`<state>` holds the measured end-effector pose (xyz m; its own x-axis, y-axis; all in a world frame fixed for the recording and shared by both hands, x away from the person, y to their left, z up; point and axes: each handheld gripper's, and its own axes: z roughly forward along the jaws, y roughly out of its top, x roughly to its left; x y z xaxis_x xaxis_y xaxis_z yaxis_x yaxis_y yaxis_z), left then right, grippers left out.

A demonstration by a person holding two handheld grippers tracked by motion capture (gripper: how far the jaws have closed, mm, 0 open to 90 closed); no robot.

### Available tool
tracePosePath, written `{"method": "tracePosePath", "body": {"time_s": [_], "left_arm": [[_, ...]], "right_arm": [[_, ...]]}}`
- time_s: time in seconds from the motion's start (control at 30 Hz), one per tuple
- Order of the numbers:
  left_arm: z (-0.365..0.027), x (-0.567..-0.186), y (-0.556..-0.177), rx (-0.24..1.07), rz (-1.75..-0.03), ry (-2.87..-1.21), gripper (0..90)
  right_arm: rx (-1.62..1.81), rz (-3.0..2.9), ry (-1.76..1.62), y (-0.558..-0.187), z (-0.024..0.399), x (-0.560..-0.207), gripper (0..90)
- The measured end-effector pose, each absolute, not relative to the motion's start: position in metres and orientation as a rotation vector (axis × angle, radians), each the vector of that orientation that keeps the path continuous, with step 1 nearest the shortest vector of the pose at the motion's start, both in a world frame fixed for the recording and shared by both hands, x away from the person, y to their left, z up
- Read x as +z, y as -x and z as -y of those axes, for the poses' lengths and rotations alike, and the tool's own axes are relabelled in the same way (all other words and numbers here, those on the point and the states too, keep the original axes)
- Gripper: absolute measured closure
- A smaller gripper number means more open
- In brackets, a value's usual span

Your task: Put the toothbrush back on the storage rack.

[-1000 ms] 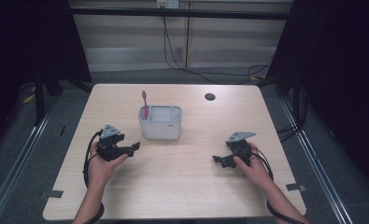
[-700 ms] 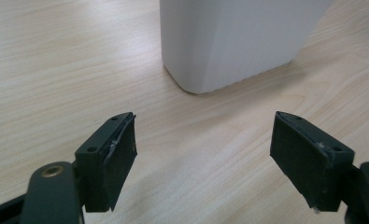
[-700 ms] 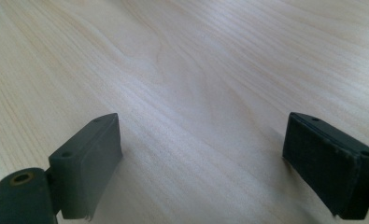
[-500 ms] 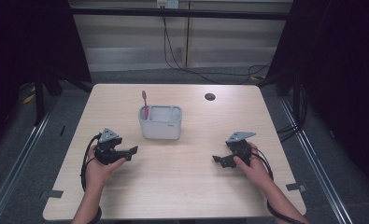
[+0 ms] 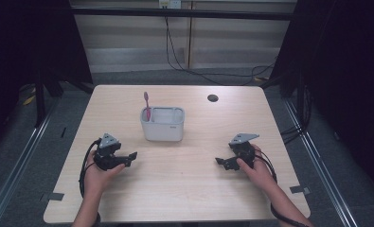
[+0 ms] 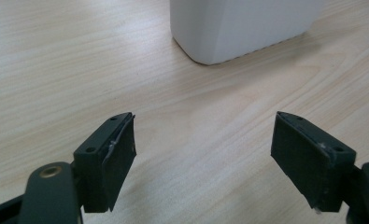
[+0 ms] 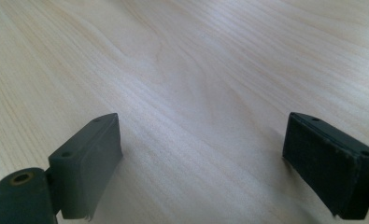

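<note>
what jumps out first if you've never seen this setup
The pink toothbrush stands upright in the left end of a white holder, a little behind the middle of the pale wooden table. In front of it, the left gripper and the right gripper rest low at either side, jaws wide open with nothing between them. A small dark round spot sits near the far edge.

High view overlooks table (image 5: 184,189); gripper views skim it close.
</note>
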<state>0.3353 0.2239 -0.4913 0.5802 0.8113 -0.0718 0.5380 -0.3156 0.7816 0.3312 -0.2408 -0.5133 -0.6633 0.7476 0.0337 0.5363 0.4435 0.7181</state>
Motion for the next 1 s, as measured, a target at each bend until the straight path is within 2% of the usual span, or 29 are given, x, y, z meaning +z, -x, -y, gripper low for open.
{"method": "tracePosePath", "body": {"time_s": [1.0], "left_arm": [[-0.226, -0.508, -0.329, 0.454, -1.02, -2.131, 19.5]], "right_arm": [[1.043, -2.41, -1.104, -0.331, 0.241, -0.513, 11.1]]}}
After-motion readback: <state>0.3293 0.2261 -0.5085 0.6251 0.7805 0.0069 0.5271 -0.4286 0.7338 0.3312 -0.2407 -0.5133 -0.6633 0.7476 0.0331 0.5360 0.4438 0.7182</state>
